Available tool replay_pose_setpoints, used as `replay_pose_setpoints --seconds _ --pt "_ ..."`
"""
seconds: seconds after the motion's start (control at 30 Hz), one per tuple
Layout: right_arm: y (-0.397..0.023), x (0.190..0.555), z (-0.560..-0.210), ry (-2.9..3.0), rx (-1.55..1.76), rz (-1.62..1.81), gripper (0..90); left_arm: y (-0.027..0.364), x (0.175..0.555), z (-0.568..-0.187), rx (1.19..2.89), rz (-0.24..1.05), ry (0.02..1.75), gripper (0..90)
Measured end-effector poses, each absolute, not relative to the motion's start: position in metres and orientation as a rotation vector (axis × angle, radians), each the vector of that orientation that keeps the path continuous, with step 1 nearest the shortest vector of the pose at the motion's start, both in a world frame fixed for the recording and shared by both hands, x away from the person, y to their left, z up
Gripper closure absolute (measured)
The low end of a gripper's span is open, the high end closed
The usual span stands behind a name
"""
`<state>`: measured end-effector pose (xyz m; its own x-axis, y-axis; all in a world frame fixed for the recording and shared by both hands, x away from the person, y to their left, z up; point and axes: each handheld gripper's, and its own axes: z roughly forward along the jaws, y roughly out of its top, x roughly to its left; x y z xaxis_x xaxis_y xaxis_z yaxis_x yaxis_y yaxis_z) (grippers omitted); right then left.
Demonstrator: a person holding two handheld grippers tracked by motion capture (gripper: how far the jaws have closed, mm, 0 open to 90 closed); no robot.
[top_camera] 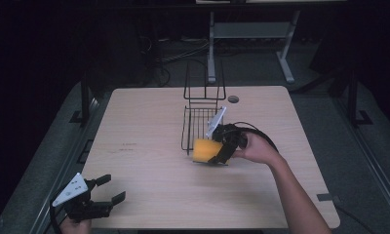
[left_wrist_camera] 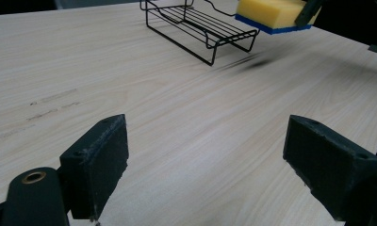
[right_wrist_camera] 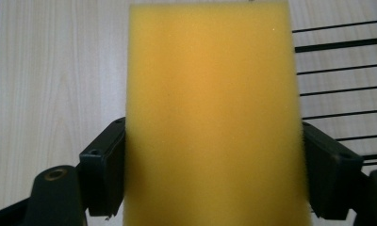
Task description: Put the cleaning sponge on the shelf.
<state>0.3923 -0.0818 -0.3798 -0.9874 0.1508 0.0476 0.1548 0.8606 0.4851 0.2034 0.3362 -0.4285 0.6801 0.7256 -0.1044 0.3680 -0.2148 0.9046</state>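
Note:
A yellow sponge (top_camera: 205, 150) with a blue underside is held just above the table, at the front edge of a black wire rack (top_camera: 199, 126). My right gripper (top_camera: 217, 155) is shut on the sponge (right_wrist_camera: 212, 113), its two jaws pressing the sponge's long sides. In the left gripper view the sponge (left_wrist_camera: 270, 13) hangs clear of the wood beside the rack (left_wrist_camera: 196, 26), with a shadow below it. My left gripper (top_camera: 110, 190) rests at the table's front left corner, jaws wide apart and nothing between them (left_wrist_camera: 205, 160).
The light wooden table (top_camera: 149, 161) has a round cable hole (top_camera: 233, 99) near its far edge. The rack has a tall wire handle (top_camera: 204, 80) at its back. Beyond the table stand a grey desk frame (top_camera: 251, 44) and floor cables.

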Motion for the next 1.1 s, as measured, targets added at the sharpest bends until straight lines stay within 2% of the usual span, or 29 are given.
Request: replay_pose_setpoints --seconds 1.1 --pt "-0.068 0.429 -0.390 -2.974 -0.276 -0.771 21.7 0.337 0.203 -0.428 1.823 0.423 0.863 14.0"
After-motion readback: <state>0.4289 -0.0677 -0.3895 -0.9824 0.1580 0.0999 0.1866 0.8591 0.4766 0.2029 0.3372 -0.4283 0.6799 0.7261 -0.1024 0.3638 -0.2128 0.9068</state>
